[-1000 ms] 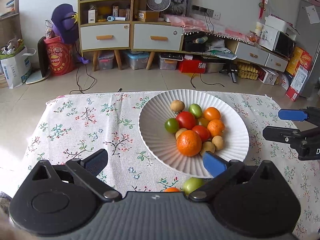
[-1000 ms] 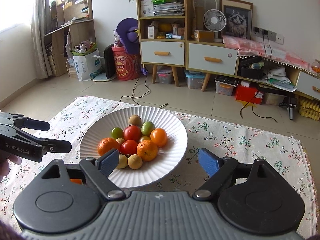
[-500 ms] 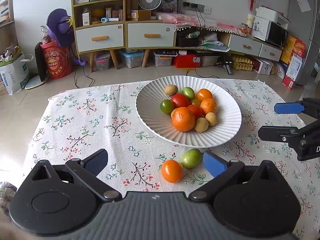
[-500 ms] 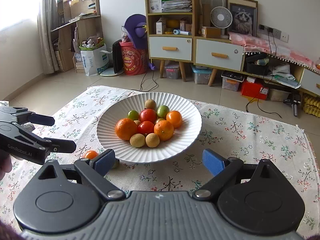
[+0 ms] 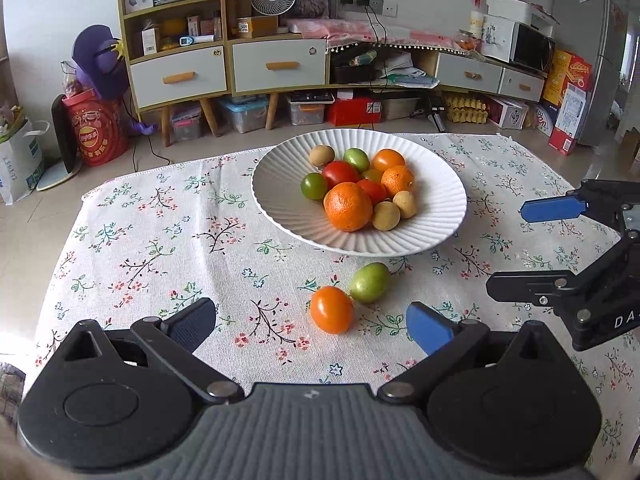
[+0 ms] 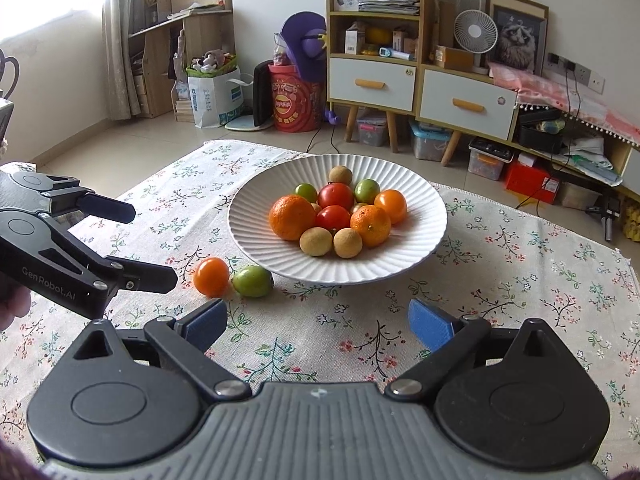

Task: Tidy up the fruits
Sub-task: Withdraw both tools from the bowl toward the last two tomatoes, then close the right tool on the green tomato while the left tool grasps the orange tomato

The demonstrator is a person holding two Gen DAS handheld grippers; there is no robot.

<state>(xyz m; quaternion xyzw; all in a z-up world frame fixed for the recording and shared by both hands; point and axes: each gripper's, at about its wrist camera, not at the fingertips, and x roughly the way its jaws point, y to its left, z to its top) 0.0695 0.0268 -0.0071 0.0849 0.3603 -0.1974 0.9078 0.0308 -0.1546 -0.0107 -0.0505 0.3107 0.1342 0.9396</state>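
Observation:
A white ribbed plate (image 5: 440, 184) (image 6: 424, 216) holds several fruits: oranges, red and green tomatoes, small brown fruits. An orange tomato (image 5: 331, 309) (image 6: 211, 276) and a green fruit (image 5: 369, 282) (image 6: 252, 281) lie touching on the floral tablecloth just in front of the plate. My left gripper (image 5: 312, 322) is open and empty, just short of these two fruits; it also shows in the right wrist view (image 6: 148, 246). My right gripper (image 6: 318, 322) is open and empty, to the right of the loose fruits; it shows in the left wrist view (image 5: 516, 246).
The floral tablecloth (image 5: 160, 240) covers the low table. Beyond its far edge are the tiled floor, a cabinet with drawers (image 5: 224, 68), storage boxes and a red bucket (image 5: 96, 132).
Both grippers have drawn back and risen from the plate. The orange tomato and green fruit, earlier hidden under my left gripper, now show in full on the cloth.

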